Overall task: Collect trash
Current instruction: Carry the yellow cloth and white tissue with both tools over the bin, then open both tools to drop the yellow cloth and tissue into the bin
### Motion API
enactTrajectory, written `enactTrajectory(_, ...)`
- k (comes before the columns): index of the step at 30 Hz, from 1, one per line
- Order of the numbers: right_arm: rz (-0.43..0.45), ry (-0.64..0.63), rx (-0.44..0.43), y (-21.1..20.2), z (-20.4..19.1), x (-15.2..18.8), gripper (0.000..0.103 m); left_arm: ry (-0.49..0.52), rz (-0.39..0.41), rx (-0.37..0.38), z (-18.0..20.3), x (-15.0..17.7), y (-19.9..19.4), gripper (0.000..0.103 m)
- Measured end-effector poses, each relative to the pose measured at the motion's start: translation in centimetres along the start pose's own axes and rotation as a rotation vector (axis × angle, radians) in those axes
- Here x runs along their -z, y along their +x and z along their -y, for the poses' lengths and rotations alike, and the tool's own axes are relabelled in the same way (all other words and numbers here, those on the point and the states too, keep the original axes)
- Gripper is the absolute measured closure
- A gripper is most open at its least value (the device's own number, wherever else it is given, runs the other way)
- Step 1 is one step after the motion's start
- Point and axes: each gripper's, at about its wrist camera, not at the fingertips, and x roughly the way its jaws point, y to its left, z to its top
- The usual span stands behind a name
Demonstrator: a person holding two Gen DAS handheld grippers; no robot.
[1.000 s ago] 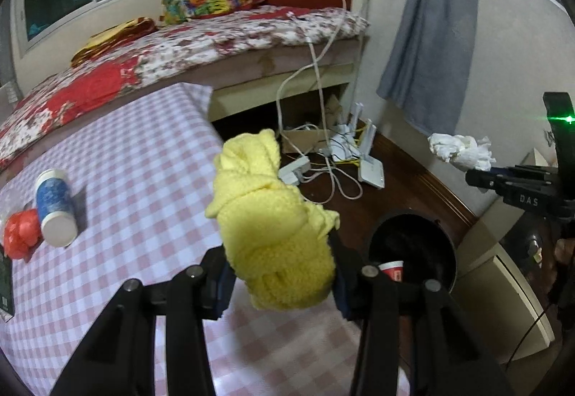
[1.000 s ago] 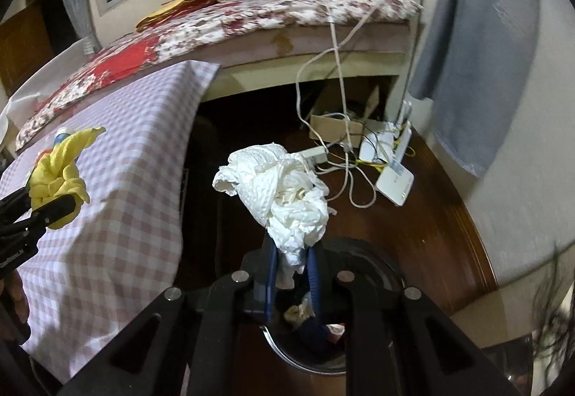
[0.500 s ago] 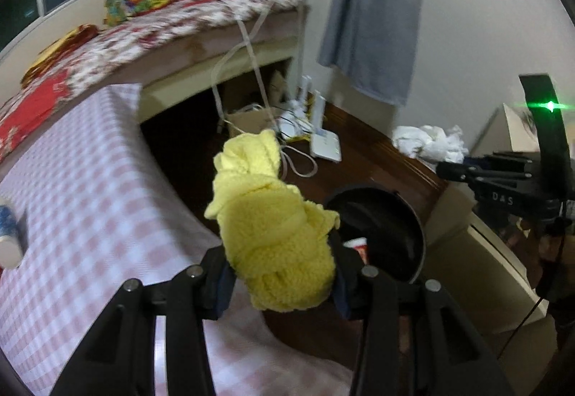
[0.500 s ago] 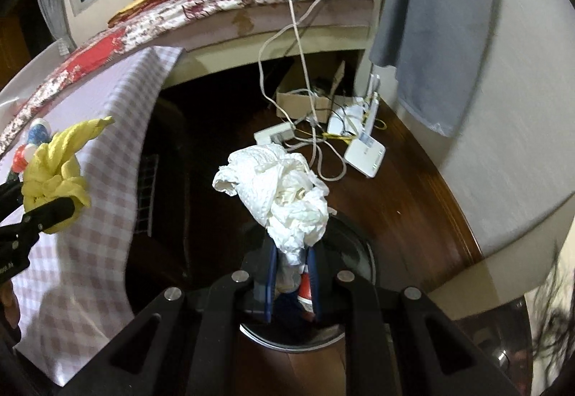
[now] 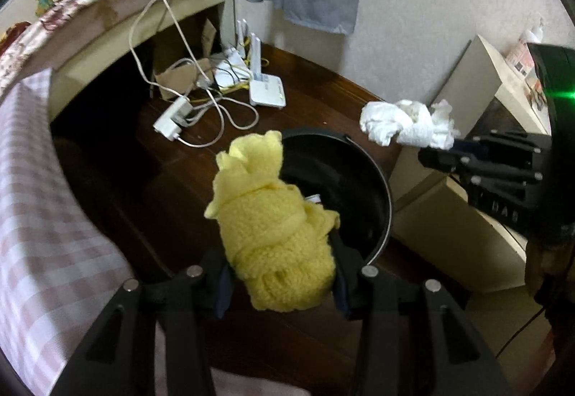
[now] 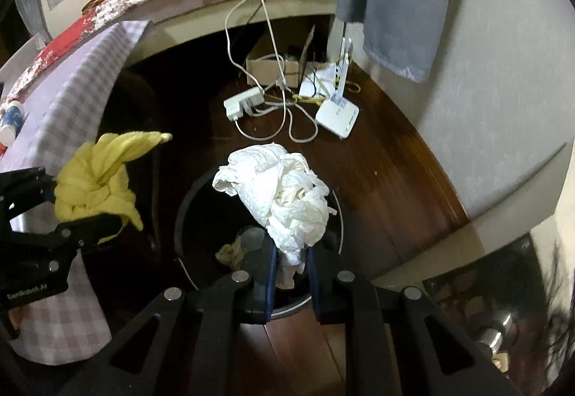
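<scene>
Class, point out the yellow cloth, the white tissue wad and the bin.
yellow cloth (image 5: 276, 245), left wrist view, on its knotted middle.
white tissue wad (image 6: 287, 194), right wrist view, on its crumpled centre.
bin (image 5: 386, 187), left wrist view, on its right rim.

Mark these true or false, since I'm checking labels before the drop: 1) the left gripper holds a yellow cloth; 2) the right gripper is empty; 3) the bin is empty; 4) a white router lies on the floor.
1) True: the left gripper is shut on the yellow cloth.
2) False: the right gripper clamps crumpled white paper.
3) False: the black bin already holds scraps.
4) True: the white router lies on the wooden floor.
</scene>
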Motion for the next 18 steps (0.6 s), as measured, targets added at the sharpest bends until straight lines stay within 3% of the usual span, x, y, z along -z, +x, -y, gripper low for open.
enactTrajectory(11,-0.097,-0.041,0.011,4.6,0.3,1.9,0.086,-0.059,-0.180,0.047,0.4,0.5,6.7,0.057)
enactTrajectory(18,-0.164,-0.088,-0.017,7.5,0.0,2.9,0.086,-0.071,-0.213,0.056,0.8,1.1,8.3,0.057)
